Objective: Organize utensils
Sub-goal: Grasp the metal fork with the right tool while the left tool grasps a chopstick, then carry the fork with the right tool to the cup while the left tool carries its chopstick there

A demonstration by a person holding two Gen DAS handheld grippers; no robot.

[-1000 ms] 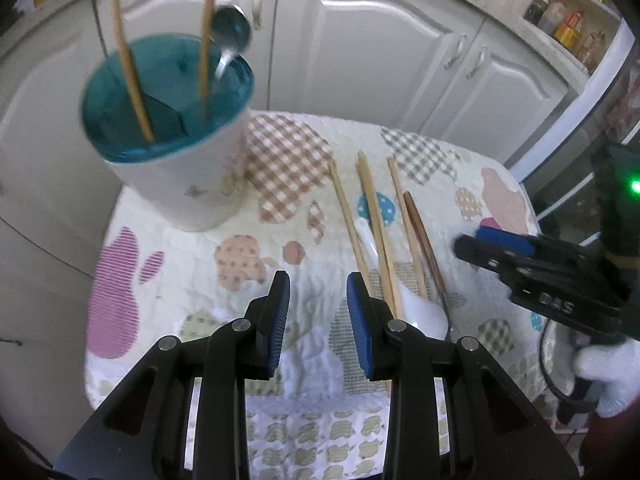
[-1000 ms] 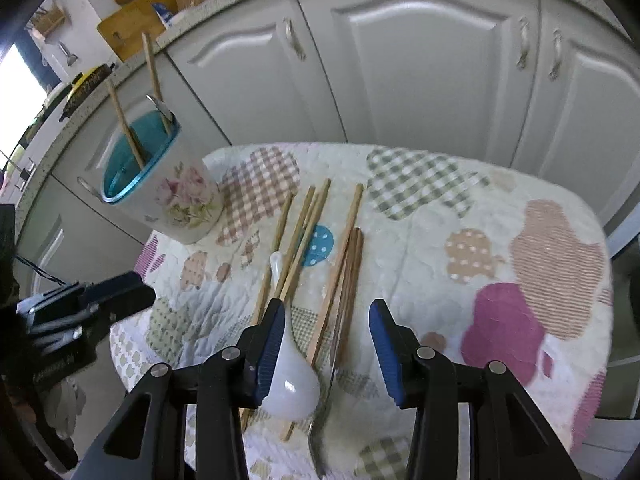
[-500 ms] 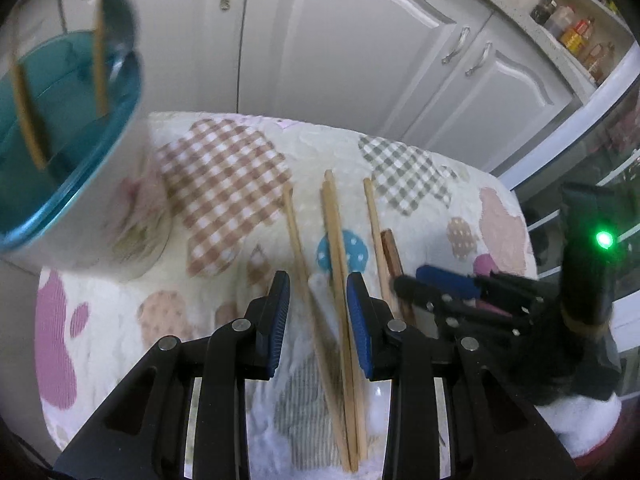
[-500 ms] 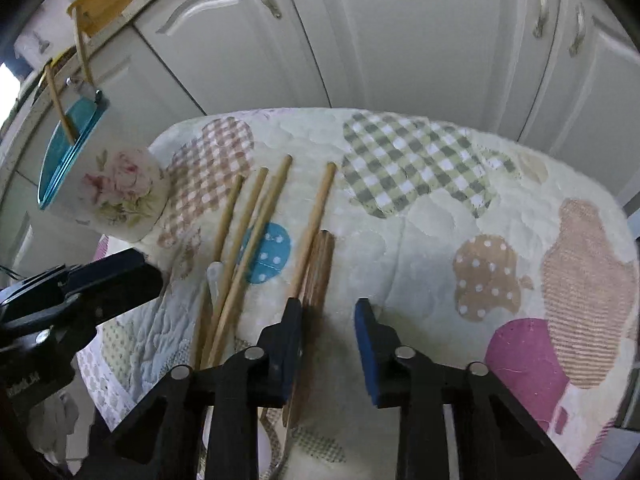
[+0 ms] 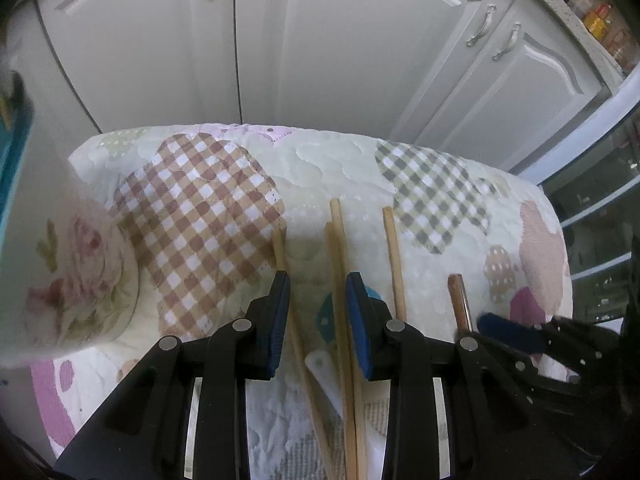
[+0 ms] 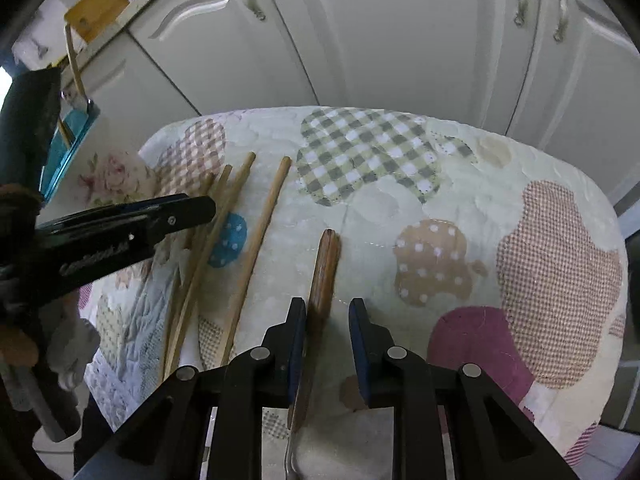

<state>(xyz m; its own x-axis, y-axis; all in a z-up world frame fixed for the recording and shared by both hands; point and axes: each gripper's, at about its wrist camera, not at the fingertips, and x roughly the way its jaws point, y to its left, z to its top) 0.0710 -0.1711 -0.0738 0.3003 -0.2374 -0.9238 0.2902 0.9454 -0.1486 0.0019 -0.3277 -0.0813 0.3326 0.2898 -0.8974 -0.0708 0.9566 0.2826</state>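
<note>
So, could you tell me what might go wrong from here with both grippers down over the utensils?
1. The left gripper, jaws just closing, straddles two touching chopsticks; it may lift both or knock one.
2. The right gripper has the wooden handle off-centre against one pad; it may twist.
3. The grippers are close and could collide.
</note>
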